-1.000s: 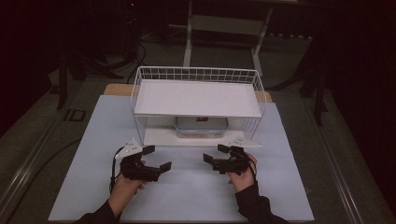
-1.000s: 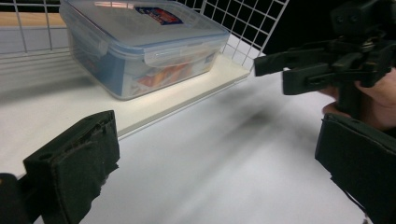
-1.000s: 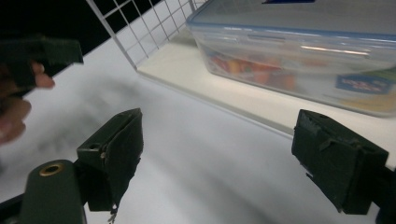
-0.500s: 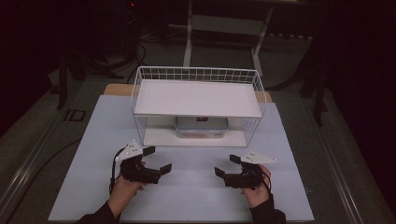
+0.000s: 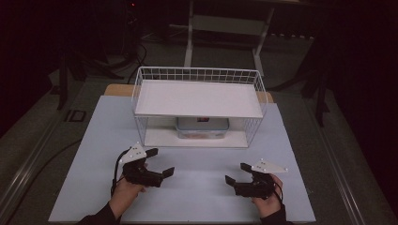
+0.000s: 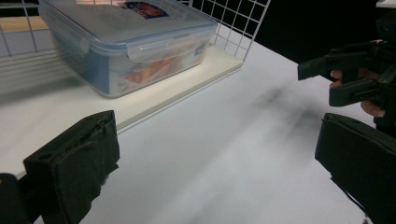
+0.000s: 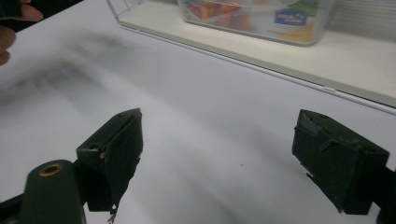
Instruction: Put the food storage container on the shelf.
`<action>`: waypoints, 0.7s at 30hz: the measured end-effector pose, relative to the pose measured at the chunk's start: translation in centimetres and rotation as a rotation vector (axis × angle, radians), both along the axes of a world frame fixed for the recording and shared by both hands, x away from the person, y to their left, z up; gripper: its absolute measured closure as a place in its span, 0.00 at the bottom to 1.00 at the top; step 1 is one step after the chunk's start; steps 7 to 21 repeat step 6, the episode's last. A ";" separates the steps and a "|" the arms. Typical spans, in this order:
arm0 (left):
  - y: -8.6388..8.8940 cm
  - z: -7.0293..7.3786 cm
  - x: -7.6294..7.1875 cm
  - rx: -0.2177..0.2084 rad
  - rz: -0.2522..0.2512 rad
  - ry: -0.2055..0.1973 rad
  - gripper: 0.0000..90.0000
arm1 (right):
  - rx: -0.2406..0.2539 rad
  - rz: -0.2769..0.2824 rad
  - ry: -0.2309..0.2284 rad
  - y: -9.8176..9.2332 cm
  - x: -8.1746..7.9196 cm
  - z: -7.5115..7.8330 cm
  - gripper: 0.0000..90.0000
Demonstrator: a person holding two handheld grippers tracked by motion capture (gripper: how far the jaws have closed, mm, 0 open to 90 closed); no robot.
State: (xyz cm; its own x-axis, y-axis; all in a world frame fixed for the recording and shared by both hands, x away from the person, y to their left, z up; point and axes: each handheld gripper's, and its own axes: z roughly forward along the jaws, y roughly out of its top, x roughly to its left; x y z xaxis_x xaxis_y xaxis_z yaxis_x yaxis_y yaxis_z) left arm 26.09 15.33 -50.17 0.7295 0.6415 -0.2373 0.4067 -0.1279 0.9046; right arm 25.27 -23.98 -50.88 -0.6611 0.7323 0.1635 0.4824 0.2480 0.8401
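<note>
A white wire rack [image 5: 198,75] stands at the middle of the table, with a flat top shelf. On its lower board sits a clear lidded box [image 5: 202,127] with a blue rim and colourful contents, also seen as the box [image 6: 126,42] and the box [image 7: 257,18]. My left gripper [image 5: 161,161] rests open at the front left, its jaws pointing right towards the rack's front; nothing lies between them [image 6: 215,163]. My right gripper [image 5: 237,173] is open at the front right, pointing left, and is empty [image 7: 226,158]. It appears as the right gripper [image 6: 355,74] in the left gripper view.
A pale mat [image 5: 197,201] covers the table, with its front edge just below both hands. A wooden board edge [image 5: 117,89] shows behind the rack. Cables and a metal stand [image 5: 225,28] stand on the dark floor beyond.
My right gripper has moved to the right and back towards the table's front edge. The left gripper has stayed nearly still. Both stay open.
</note>
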 end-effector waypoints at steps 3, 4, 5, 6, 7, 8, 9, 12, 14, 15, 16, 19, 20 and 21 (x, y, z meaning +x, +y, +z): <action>0.0 -0.1 0.0 0.001 -0.006 0.002 0.00 | 0.000 -0.004 0.000 -0.1 0.1 0.0 0.18; 0.0 -0.1 0.1 0.001 -0.008 0.004 0.00 | 0.001 -0.003 -0.002 -0.1 0.1 0.0 0.18; 0.0 -0.2 0.1 -0.001 -0.010 0.005 0.00 | 0.001 -0.003 -0.002 -0.1 0.2 0.0 0.18; 0.0 -0.2 0.1 -0.002 -0.012 0.006 0.00 | -0.001 0.000 -0.003 -0.1 0.2 -0.1 0.18; 0.0 -0.2 0.1 -0.002 -0.012 0.006 0.00 | -0.001 0.000 -0.003 -0.1 0.2 -0.1 0.18; 0.0 -0.2 0.1 -0.002 -0.012 0.006 0.00 | -0.001 0.000 -0.003 -0.1 0.2 -0.1 0.18; 0.0 -0.2 0.1 -0.002 -0.012 0.006 0.00 | -0.001 0.000 -0.003 -0.1 0.2 -0.1 0.18; 0.0 -0.2 0.1 -0.002 -0.012 0.006 0.00 | -0.001 0.000 -0.003 -0.1 0.2 -0.1 0.18; 0.0 -0.2 0.1 -0.002 -0.012 0.006 0.00 | -0.001 0.000 -0.003 -0.1 0.2 -0.1 0.18; 0.0 -0.2 0.1 -0.002 -0.012 0.006 0.00 | -0.001 0.000 -0.003 -0.1 0.2 -0.1 0.18; 0.0 -0.2 0.1 -0.002 -0.012 0.006 0.00 | -0.001 0.000 -0.003 -0.1 0.2 -0.1 0.18; 0.0 -0.2 0.1 -0.002 -0.012 0.006 0.00 | -0.001 0.000 -0.003 -0.1 0.2 -0.1 0.18; 0.0 -0.2 0.1 -0.002 -0.012 0.006 0.00 | -0.001 0.000 -0.003 -0.1 0.2 -0.1 0.18; 0.0 -0.2 0.1 -0.002 -0.012 0.006 0.00 | -0.001 0.000 -0.003 -0.1 0.2 -0.1 0.18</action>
